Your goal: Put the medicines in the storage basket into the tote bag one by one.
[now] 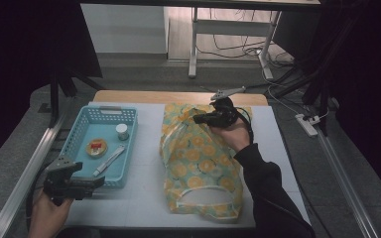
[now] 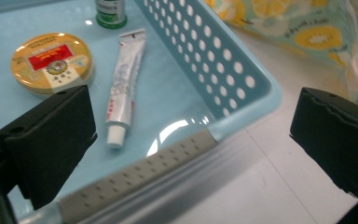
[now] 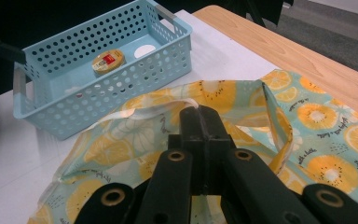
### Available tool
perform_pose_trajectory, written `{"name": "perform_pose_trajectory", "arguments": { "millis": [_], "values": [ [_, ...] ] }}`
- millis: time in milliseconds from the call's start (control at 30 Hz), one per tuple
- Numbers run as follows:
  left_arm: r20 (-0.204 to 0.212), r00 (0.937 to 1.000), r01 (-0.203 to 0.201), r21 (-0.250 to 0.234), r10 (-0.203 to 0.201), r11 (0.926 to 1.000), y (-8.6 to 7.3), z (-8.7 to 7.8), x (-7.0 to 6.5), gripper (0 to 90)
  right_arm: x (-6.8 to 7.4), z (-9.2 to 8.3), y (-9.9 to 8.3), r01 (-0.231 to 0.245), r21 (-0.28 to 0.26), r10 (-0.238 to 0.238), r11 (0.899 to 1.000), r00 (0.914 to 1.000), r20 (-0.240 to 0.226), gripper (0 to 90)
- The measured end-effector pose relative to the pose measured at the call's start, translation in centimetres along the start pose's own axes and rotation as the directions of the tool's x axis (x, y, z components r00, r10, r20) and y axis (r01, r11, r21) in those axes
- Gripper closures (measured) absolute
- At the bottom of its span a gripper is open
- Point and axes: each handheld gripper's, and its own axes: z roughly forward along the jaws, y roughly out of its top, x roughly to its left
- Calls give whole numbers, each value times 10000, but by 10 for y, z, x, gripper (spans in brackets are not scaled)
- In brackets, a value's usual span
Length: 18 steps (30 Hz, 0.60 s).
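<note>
Table (image 1: 144, 148) with a white top carries a light blue perforated basket (image 1: 79, 144) on its left and a fruit-print bag (image 1: 198, 158) lying flat at the centre. In the high view, the left gripper (image 1: 92, 183) hovers at the near left corner, just near of the basket, held by a hand (image 1: 49, 213). The right gripper (image 1: 201, 119) sits over the bag's far end, gripped by a hand (image 1: 235, 131) in a dark sleeve. Inside the basket lie a round tin (image 1: 96, 148), a small bottle (image 1: 122, 131) and a tube (image 1: 109, 159).

From the left gripper view, the jaws stand spread wide apart, framing the basket's near corner with its grey handle (image 2: 135, 175); tin (image 2: 51, 60), tube (image 2: 123, 84) and bottle (image 2: 111, 11) rest on the basket floor.

From the right gripper view, the jaws are pressed together, pinching the bag's (image 3: 317, 121) fabric at its far edge, lifting a fold. The basket (image 3: 51, 98) stands beyond, apart from the bag, the tin (image 3: 108, 60) inside it.
</note>
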Motion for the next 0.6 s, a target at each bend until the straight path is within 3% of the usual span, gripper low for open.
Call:
{"name": "perform_pose_trajectory", "arguments": {
  "millis": [233,433,600],
  "values": [
    [-24,9999,-130,130,130,9998,7,7,8,0,0,1,0,12,39,-12,10000,10000,4,900],
    [-344,9989,-318,354,330,9989,18,13,15,0,0,1,0,12,19,-12,10000,10000,7,900],
    [-427,9988,-201,444,220,9988,27,20,26,0,0,1,0,29,20,-29,10000,10000,-13,900]
  ]
}}
